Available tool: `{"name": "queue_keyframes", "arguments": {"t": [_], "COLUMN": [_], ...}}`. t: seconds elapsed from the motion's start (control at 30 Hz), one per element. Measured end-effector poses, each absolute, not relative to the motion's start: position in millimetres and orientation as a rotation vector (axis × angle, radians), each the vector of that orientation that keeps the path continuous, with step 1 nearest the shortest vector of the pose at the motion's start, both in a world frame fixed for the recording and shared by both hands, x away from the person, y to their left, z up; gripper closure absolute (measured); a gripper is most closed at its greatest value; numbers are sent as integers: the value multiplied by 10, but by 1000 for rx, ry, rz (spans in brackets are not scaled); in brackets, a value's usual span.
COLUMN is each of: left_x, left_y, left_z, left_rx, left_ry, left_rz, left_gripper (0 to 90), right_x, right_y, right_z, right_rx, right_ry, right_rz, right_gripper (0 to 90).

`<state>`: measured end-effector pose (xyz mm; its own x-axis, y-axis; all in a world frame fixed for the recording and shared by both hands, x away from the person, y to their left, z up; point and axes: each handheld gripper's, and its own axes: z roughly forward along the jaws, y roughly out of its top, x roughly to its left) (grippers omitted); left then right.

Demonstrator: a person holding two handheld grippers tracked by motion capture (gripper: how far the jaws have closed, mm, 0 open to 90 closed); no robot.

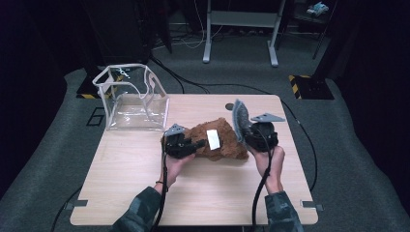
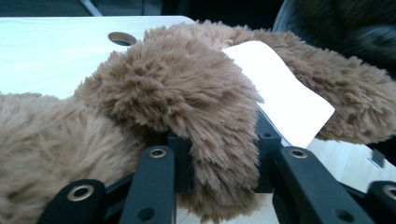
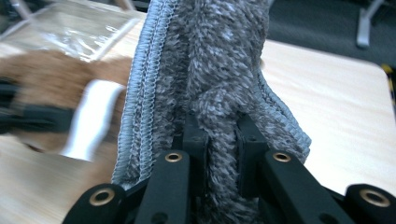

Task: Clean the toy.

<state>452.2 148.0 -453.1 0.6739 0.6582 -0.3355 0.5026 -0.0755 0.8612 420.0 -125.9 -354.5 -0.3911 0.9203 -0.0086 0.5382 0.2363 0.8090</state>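
Brown plush toy (image 1: 220, 140) lying in the middle of the table (image 1: 145, 193), a little toward the far edge, white label (image 1: 213, 138) face up on its top. My left gripper (image 1: 192, 145) has it at the toy's left end: in the left gripper view the jaws are pinched on a lobe of brown fur (image 2: 205, 116), with the label just beyond them. My right gripper (image 1: 247, 129) sits at the toy's right end and holds a grey fabric piece (image 1: 239, 115) upright; in the right gripper view the jaws are clamped narrow on a fold of that fuzzy grey cloth (image 3: 219, 93), its stitched hem running up the left side. Whether the grey piece is joined to the toy I cannot tell. Farther out, a clear plastic bag (image 1: 133, 99) stands open at the table's far left corner, well apart from the toy. A small round hole (image 1: 229, 106) sits near the far edge.
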Motion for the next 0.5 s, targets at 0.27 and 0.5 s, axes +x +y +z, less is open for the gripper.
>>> {"name": "queue_keyframes", "arguments": {"t": [0.27, 0.5], "left_x": [4542, 4486], "left_y": [1428, 1514], "left_z": [-4495, -4446], "left_rx": [1727, 1744], "left_ry": [997, 1020], "left_rz": [205, 306], "left_gripper": [651, 469], "right_x": [4241, 4609], "right_y": [-662, -347], "right_z": [-3220, -3610], "right_rx": [1198, 1264], "right_ry": [2093, 2209], "right_rz": [1046, 834], "right_gripper": [782, 784]}}
